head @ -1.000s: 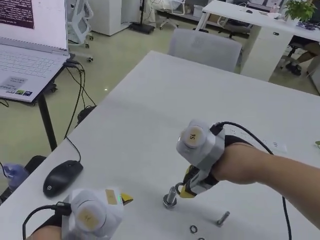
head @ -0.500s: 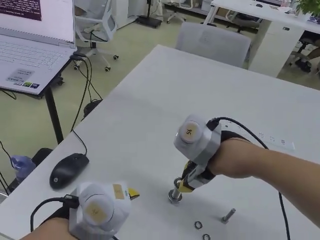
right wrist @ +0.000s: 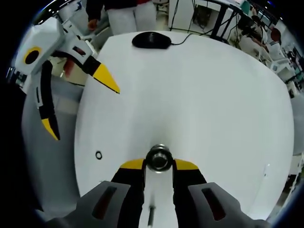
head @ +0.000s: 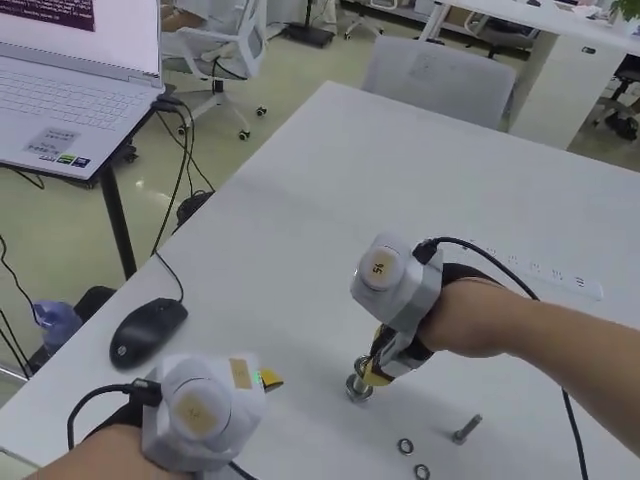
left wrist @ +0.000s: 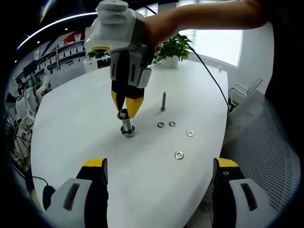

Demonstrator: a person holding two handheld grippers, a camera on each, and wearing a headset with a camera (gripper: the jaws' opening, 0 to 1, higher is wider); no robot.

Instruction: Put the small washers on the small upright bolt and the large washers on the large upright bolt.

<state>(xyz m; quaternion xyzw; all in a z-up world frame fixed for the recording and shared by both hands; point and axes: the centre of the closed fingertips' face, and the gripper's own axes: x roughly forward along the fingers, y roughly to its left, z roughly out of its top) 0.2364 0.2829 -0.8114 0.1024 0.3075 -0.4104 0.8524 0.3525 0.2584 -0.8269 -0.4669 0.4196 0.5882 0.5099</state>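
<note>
Large washer (right wrist: 158, 158) atop large bolt (left wrist: 127, 127), R claw (right wrist: 159, 165) gripping; L claw (left wrist: 160, 164) open.

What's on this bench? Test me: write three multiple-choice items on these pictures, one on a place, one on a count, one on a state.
1. Where are the jaws of the right gripper?
A) over the mouse
B) at the top of the large bolt
C) at the small bolt

2. How many loose washers lie on the table in the left gripper view?
A) two
B) seven
C) four

3. How do the jaws of the left gripper stand?
A) wide open, empty
B) shut on a washer
C) shut on the small bolt

Key:
1 B: the jaws pinch a large washer at that bolt's top.
2 C: four rings lie flat beside the bolts.
3 A: its yellow tips stand far apart with nothing between them.
</note>
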